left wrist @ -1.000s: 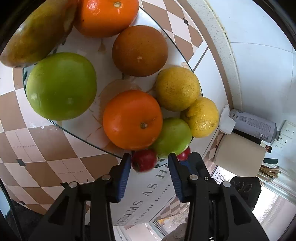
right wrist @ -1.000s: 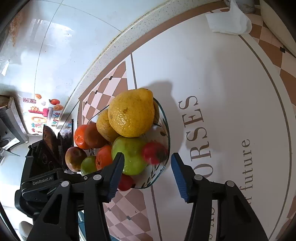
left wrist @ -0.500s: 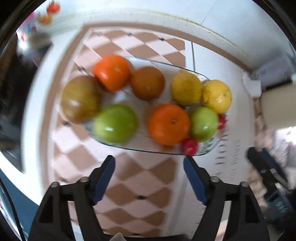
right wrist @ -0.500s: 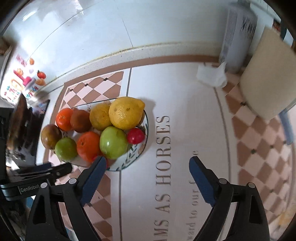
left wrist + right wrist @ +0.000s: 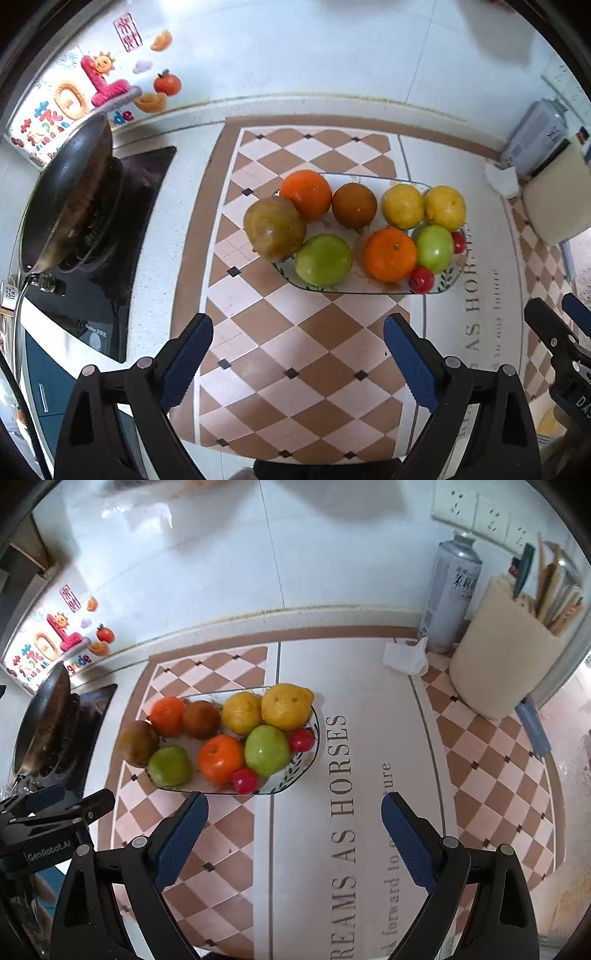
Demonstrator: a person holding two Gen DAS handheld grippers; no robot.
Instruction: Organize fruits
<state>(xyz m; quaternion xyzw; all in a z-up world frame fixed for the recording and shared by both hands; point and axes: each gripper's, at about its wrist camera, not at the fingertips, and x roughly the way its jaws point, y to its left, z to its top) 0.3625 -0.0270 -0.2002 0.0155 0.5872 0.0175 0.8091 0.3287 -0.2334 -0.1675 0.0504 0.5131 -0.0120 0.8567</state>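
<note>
A glass plate [image 5: 448, 280] on the checkered mat holds several fruits: two oranges [image 5: 306, 194], a brown round fruit [image 5: 354, 205], two lemons [image 5: 444, 207], two green apples [image 5: 323, 260], two small red fruits [image 5: 422, 279] and a brownish pear [image 5: 274, 228] at its left end. The plate also shows in the right wrist view [image 5: 295, 775]. My left gripper [image 5: 298, 354] is open and empty, held back above the mat. My right gripper [image 5: 291, 830] is open and empty, near the plate's front right.
A black pan [image 5: 62, 199] sits on a stove [image 5: 110, 258] at the left. A spray can [image 5: 450, 590], a crumpled tissue [image 5: 404, 657] and a cream utensil holder [image 5: 502, 664] stand at the back right. The tiled wall runs behind.
Both grippers have pulled back and up from the plate and opened wide. The left one was close over a small red fruit one second ago; that fruit lies on the plate.
</note>
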